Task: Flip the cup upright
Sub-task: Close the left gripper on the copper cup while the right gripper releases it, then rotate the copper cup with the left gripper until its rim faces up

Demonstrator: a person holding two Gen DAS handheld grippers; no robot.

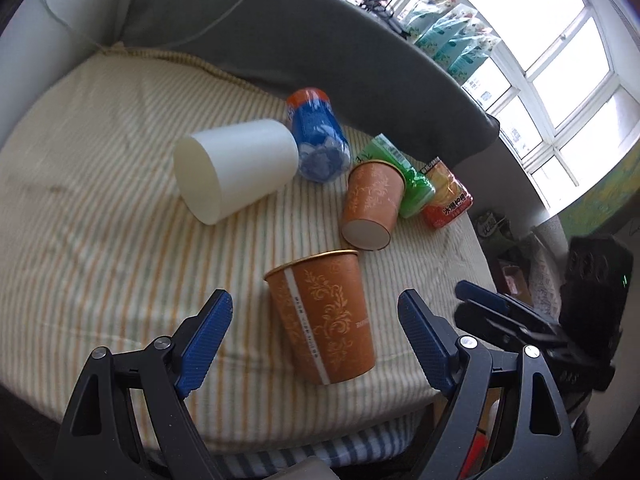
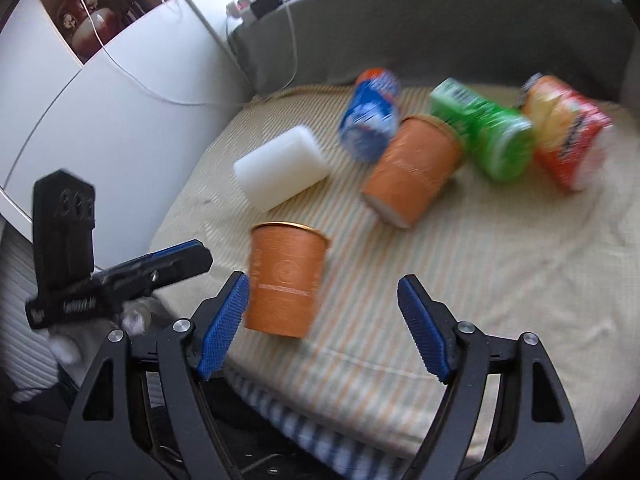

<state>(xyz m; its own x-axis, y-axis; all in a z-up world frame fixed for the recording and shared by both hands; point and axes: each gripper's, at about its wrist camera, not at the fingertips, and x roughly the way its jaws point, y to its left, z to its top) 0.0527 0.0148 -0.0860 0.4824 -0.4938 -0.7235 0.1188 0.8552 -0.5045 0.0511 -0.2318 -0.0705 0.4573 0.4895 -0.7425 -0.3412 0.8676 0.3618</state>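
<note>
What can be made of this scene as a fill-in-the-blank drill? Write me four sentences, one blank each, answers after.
1. The nearest orange cup stands with its open rim facing ____.
2. The second orange cup lies on its ____.
3. The white cup lies beside the ____-and-orange can.
4. The left gripper and the right gripper are both ____, holding nothing.

Missing words: up; side; blue; open
</note>
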